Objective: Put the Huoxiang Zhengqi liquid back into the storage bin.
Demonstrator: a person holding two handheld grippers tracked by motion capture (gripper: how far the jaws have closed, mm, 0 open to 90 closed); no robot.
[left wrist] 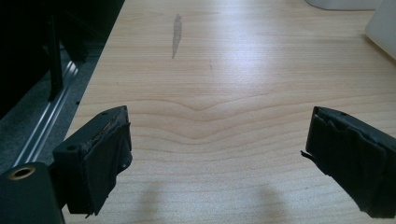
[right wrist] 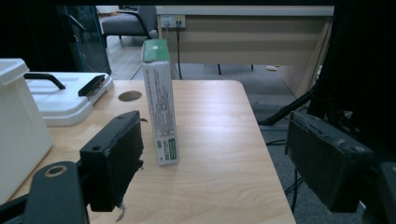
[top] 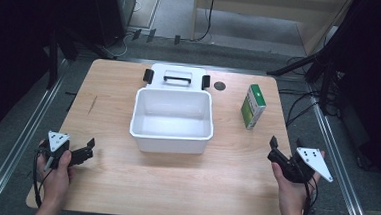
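An upright green and white carton (top: 253, 106) stands on the right side of the wooden table (top: 173, 186), right of an open white bin (top: 170, 145). The bin's lid (top: 177, 78), with a black handle and clips, lies flat behind it. My right gripper (top: 286, 143) is open near the front right corner, in front of the carton and apart from it. In the right gripper view the carton (right wrist: 160, 102) stands ahead, beyond the right gripper (right wrist: 219, 154). My left gripper (top: 90, 149) is open at the front left, and in its own view the left gripper (left wrist: 217, 154) has bare wood between its jaws.
A round cable hole (top: 220, 86) sits in the table right of the lid. Metal rails run along both table sides. Black stand legs and cables (top: 311, 65) lie on the floor at the back right. The bin's corner (left wrist: 383, 28) shows far right in the left gripper view.
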